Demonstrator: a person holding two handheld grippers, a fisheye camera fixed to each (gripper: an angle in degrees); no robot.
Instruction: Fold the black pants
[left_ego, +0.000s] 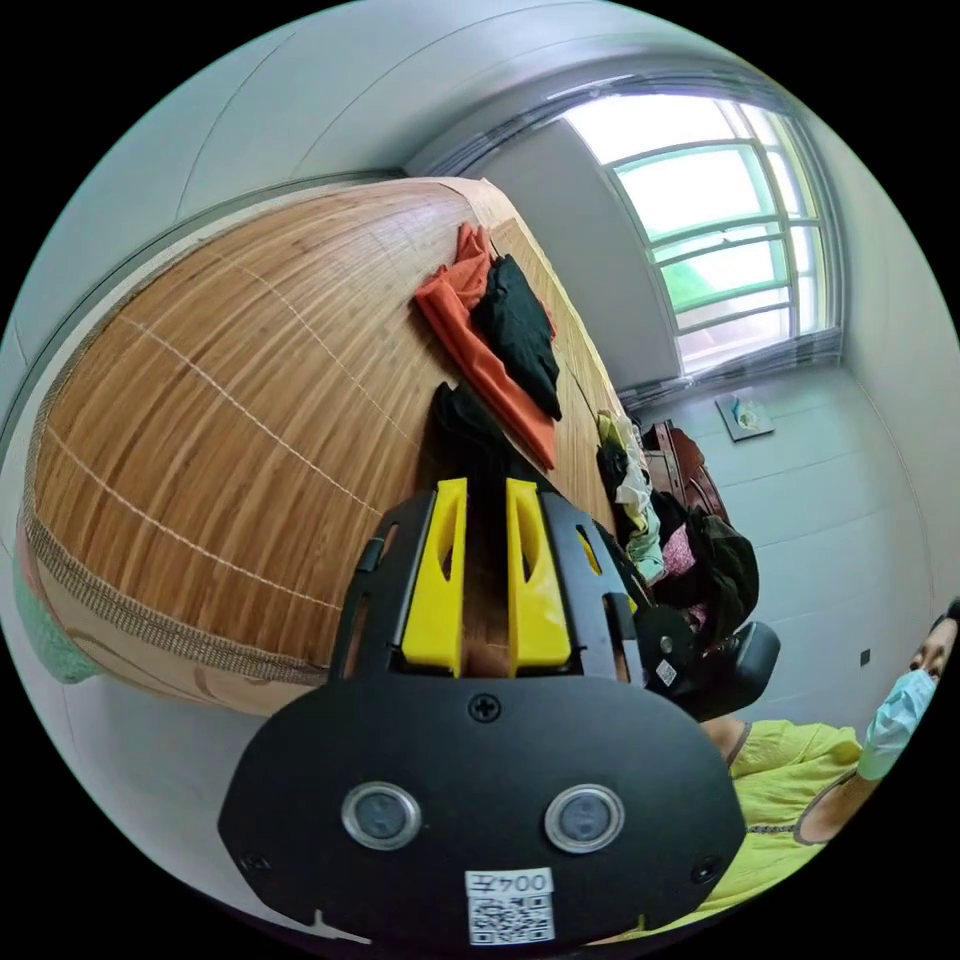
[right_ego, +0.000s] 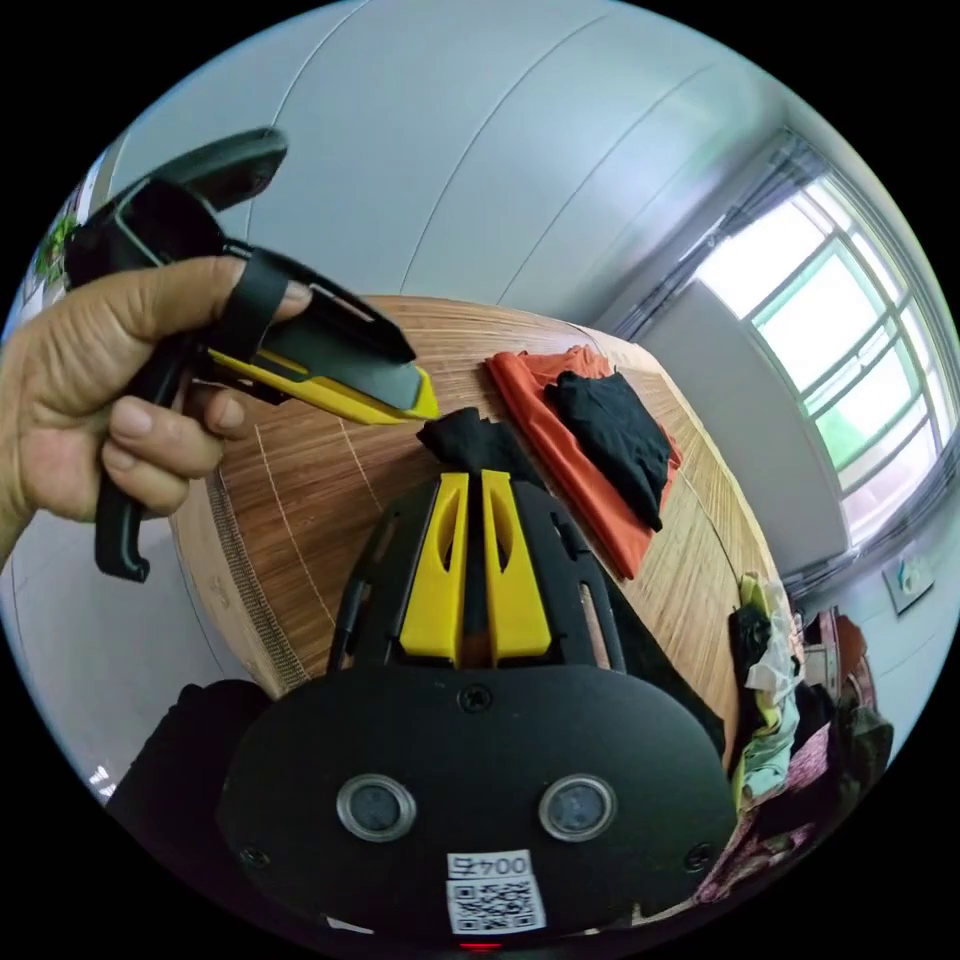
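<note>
Pants (right_ego: 470, 440) hang bunched off the mat (right_ego: 320, 480), pinched at 12 o'clock by the closed right fingers (right_ego: 476, 500). Left fingers (left_ego: 485, 520), nearly closed, touch black cloth too; I cannot tell if they grip. No fold shows yet, so folding seems barely begun.

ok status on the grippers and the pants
Left hand-held gripper and right hand-held gripper both shut on pants, over mat. Orange garment lies beyond.

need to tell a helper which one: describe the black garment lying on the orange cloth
Start at the bamboo mat covering the bed. Across it lies a long orange cloth. The black garment rests on top of it, apart from the black pants bunched at the gripper tips.
</note>
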